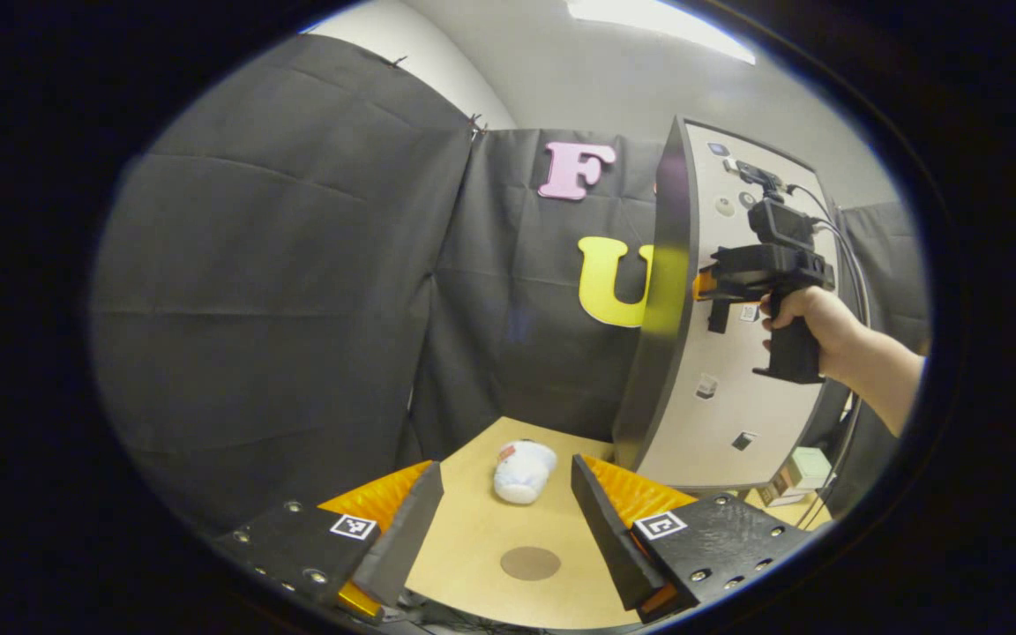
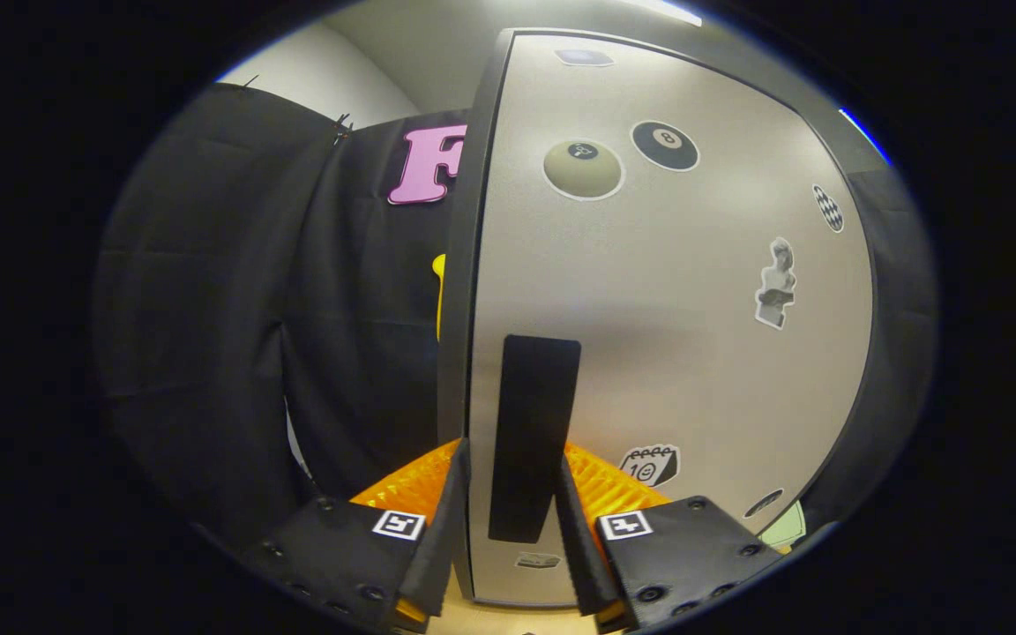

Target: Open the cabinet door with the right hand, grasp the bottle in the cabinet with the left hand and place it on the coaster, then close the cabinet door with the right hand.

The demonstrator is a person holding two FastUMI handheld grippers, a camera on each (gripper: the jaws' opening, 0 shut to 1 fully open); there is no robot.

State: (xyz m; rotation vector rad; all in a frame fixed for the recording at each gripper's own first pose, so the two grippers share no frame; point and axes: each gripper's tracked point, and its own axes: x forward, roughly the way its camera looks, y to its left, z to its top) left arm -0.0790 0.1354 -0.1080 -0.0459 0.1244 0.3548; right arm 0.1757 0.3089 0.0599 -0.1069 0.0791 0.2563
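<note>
The cabinet (image 1: 720, 414) stands at the right of the wooden table, its pale stickered door (image 2: 676, 353) lying flush with the dark side panel. My right gripper (image 2: 512, 454) straddles the door's black vertical handle (image 2: 533, 397). Its right finger touches the handle, while a sliver of door shows beside its left finger. The left gripper view shows that right gripper (image 1: 704, 284) at the door, held by a hand (image 1: 812, 322). My left gripper (image 1: 508, 503) hovers open and empty over the table. A round brown coaster (image 1: 530, 563) lies between its fingers. Beyond the coaster lies a white bottle-like object (image 1: 524, 472).
Small boxes, one pale green (image 1: 806, 467), sit at the cabinet's right foot. The table (image 1: 473, 529) ends close behind the white object at the black cloth wall. A cable runs down behind the hand holding the right gripper.
</note>
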